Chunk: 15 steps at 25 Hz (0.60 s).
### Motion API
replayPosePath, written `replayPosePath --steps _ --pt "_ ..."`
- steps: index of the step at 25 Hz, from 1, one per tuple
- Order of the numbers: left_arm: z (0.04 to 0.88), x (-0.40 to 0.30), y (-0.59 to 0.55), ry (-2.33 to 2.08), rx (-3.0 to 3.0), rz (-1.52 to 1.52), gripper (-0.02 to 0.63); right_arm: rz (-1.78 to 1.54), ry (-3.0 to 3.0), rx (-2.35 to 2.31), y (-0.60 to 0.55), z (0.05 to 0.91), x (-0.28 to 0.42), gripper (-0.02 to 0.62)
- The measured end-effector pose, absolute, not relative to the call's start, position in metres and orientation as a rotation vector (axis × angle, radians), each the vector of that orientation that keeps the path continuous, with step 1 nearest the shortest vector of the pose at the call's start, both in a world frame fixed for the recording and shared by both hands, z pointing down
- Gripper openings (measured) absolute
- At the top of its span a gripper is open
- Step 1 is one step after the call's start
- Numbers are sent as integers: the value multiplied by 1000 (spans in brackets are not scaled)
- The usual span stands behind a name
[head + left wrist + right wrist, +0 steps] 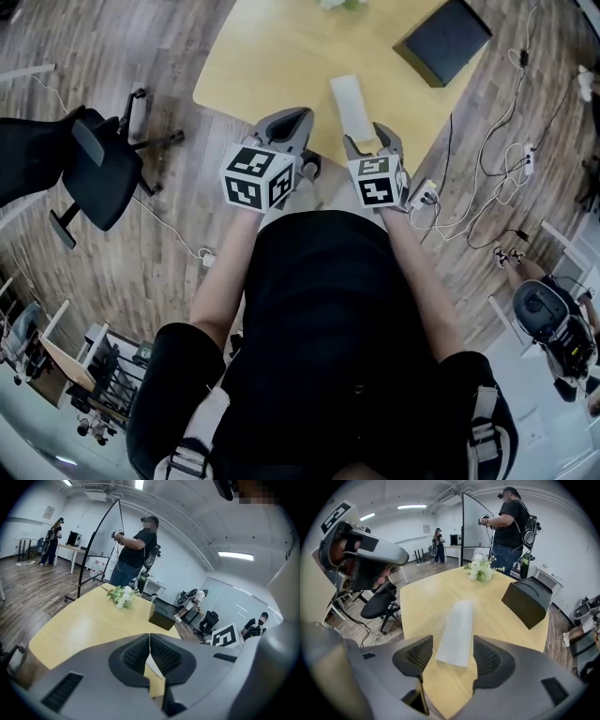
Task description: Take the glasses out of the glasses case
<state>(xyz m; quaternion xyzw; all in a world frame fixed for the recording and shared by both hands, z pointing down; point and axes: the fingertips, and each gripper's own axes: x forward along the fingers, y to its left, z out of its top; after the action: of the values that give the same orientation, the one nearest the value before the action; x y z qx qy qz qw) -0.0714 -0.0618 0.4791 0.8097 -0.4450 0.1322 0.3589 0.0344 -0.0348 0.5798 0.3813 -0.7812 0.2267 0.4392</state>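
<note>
Glasses case: pale grey-white, oblong, smooth, looks shut. Lies flat on the table, nr the front edge, approx. mid-width, long axis pointing away from that edge.

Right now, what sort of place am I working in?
Probably an open office or lab: a pale yellow wooden table, a black swivel office chair, and a standing person in black wearing a backpack.

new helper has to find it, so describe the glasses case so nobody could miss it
Look at the pale yellow table. Near its edge closest to the person, just ahead of the open right claw, lies the glasses case. It is the only long, pale grey thing there; the box is black and bulky, and the flowers stand at the far end.
</note>
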Motion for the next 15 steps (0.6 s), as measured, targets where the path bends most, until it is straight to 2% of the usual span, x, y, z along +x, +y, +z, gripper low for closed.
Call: replayPosePath --steps 15 --pt "510 -62 -54 -1140 2043 389 23 525 -1821 1005 -37 634 36 293"
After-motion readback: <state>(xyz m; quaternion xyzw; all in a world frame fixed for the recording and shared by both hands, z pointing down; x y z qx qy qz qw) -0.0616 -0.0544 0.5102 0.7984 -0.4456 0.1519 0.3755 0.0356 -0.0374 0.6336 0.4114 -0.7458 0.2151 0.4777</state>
